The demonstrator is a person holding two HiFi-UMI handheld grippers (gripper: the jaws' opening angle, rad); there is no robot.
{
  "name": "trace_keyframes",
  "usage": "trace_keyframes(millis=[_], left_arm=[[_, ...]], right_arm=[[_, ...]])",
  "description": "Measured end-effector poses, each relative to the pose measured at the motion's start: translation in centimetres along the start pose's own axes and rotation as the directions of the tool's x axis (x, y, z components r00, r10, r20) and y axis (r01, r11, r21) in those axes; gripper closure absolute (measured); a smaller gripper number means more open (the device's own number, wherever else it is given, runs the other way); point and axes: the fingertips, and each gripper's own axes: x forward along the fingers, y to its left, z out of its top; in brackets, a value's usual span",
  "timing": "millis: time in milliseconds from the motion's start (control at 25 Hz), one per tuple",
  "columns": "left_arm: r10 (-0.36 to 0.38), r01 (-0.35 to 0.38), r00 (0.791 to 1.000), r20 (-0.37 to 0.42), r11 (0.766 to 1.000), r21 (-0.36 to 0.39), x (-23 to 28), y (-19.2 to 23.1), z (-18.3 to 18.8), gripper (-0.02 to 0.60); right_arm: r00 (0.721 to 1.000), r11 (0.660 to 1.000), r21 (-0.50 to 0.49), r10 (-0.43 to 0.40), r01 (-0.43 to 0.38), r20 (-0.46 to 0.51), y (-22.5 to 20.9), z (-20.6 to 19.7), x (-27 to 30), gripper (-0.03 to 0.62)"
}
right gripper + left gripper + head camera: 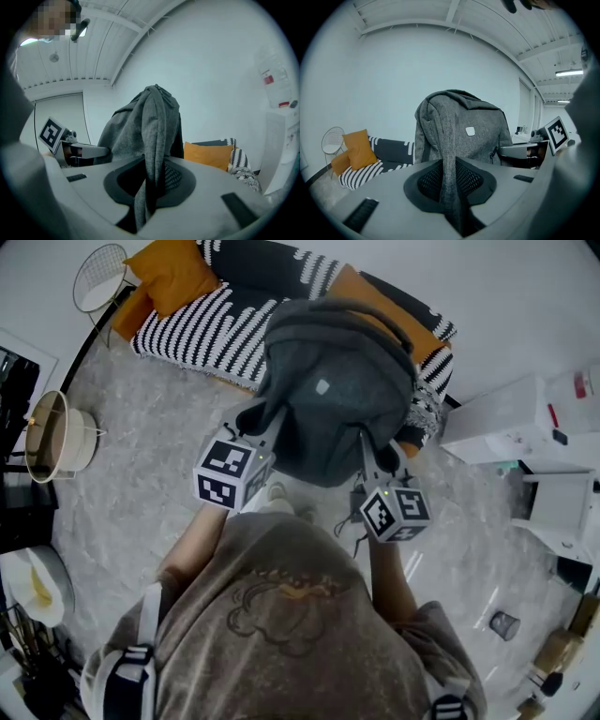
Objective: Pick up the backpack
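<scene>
A grey fabric backpack (pixel 337 390) hangs in the air in front of me, lifted off the sofa. My left gripper (pixel 272 427) is shut on one grey shoulder strap (pixel 449 178), which runs up from between its jaws to the backpack (pixel 464 126). My right gripper (pixel 367 451) is shut on the other strap (pixel 151 183), with the backpack (pixel 140 126) hanging beyond it. In the head view both marker cubes sit just below the bag, left and right of it.
A black-and-white striped sofa (pixel 216 324) with orange cushions (pixel 173 273) stands behind the bag. A wire side table (pixel 98 277) is at far left, a round basket (pixel 58 435) left, white boxes (pixel 525 413) right. Grey carpet (pixel 141 474) covers the floor.
</scene>
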Motion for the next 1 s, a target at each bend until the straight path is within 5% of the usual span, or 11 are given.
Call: trace_keyframes(millis=[720, 1000], left_arm=[[0.008, -0.009, 0.999, -0.048, 1.0, -0.028, -1.5, -0.6, -1.8, 0.522], [0.02, -0.02, 1.0, -0.01, 1.0, -0.011, -1.4, -0.5, -1.1, 0.522]], right_arm=[[1.0, 1.0, 0.004, 0.009, -0.009, -0.013, 0.8, -1.1, -1.0, 0.543], [1.0, 1.0, 0.008, 0.014, -0.014, -0.014, 0.8, -1.0, -1.0, 0.543]])
